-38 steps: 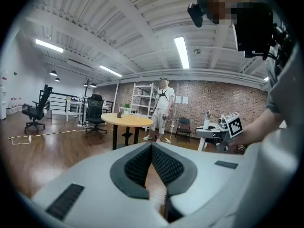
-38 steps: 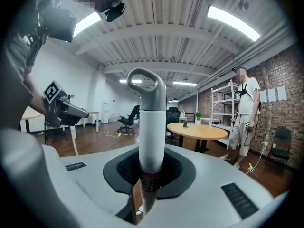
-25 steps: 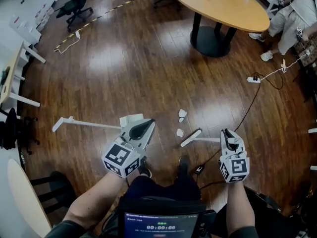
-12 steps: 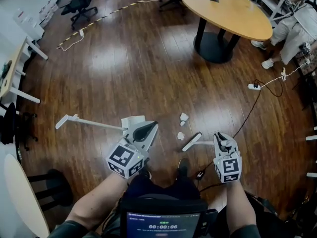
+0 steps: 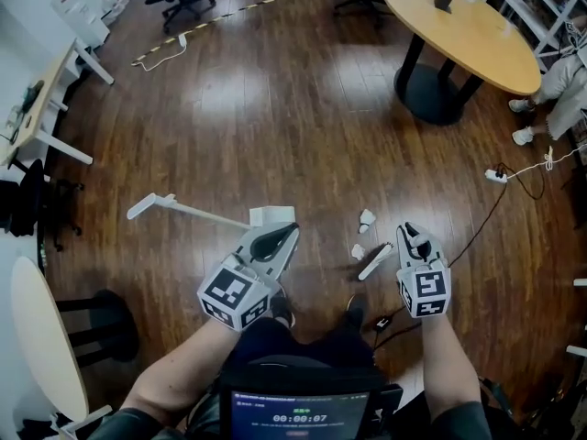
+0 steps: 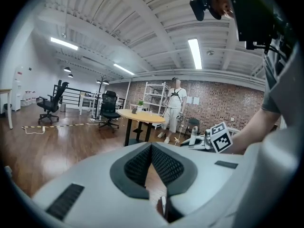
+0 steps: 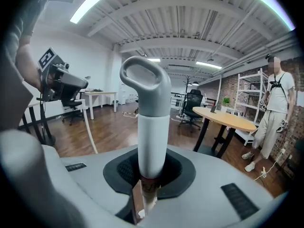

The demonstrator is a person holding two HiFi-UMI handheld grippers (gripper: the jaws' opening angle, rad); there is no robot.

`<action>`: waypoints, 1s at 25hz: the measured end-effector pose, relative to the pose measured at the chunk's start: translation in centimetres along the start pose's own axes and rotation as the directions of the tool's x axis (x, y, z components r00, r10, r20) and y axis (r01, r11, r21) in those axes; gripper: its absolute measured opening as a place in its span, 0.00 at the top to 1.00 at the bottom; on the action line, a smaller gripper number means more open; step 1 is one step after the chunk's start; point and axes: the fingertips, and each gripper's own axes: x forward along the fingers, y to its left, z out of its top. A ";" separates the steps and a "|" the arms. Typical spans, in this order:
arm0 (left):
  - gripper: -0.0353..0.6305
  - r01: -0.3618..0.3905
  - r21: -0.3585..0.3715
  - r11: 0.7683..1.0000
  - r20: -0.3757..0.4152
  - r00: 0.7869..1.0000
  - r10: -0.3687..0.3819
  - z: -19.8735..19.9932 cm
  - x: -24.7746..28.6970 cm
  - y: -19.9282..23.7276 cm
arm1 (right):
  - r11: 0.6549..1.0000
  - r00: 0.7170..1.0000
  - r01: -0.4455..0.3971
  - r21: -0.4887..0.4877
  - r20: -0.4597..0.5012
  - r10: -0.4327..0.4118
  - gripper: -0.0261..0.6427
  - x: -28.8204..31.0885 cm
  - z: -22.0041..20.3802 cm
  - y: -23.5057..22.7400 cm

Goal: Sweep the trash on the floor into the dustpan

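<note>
1. Your right gripper point(image 5: 413, 238) is nearest the work and is clenched round the broom point(image 5: 376, 261). The broom is a smooth white tube topped by a looped grey cap point(image 7: 141, 80), standing upright between the ribbed black pads. Over the last second the gripper has drawn in toward the scraps. The shaft below it ran long and nearly level before and now shows short and steep. I judge you are standing the broom up for a stroke, not yet making one.
2. Your left gripper point(image 5: 286, 235) has hardly shifted. Its jaws meet at the tips and I can make out nothing pinched between them. It hangs over the near edge of the dustpan point(image 5: 271, 215).
3. The trash is two small crumpled white bits. The nearer scrap point(image 5: 358, 251) lies just beside the broom's lower end, and the farther scrap point(image 5: 367, 216) is a little beyond it. Neither has moved, so the whole sweep is still ahead.
4. The dustpan is a boxy white plastic pan lying left of the scraps and apart from them. Its thin straight handle point(image 5: 188, 210) runs off leftward. It has stayed put, and the scraps lie between it and the broom, so a leftward stroke should carry them in.
5. The floor point(image 5: 275, 126) is dark, glossy planking, and light paper should slide on it easily.
6. Farthest off stands a round table point(image 5: 468, 26), with a pale wood top on a black pedestal.
</note>
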 end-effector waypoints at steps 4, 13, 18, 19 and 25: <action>0.94 -0.018 -0.008 1.000 0.007 1.000 0.018 -0.4 -2.7 4.0 | 1.000 1.000 -0.002 0.029 0.029 0.001 0.88 4.1 1.9 2.6; 0.94 -0.039 0.014 0.999 0.057 0.998 0.038 -0.5 -8.7 10.7 | 0.997 0.999 0.007 0.072 0.035 -0.009 0.87 11.0 3.9 9.9; 0.94 -0.087 -0.017 0.996 0.063 0.994 0.088 -1.0 -13.4 15.7 | 0.998 0.999 -0.027 0.054 0.033 0.025 0.87 14.9 6.7 15.5; 0.94 -0.093 -0.020 0.995 0.064 0.994 0.094 -1.3 -14.2 16.5 | 0.998 0.999 -0.035 0.053 0.035 0.034 0.87 15.6 7.0 16.5; 0.94 -0.131 -0.040 0.991 0.061 0.989 0.134 -2.4 -17.3 20.2 | 0.995 0.993 -0.099 0.030 0.066 0.097 0.87 19.1 9.0 21.1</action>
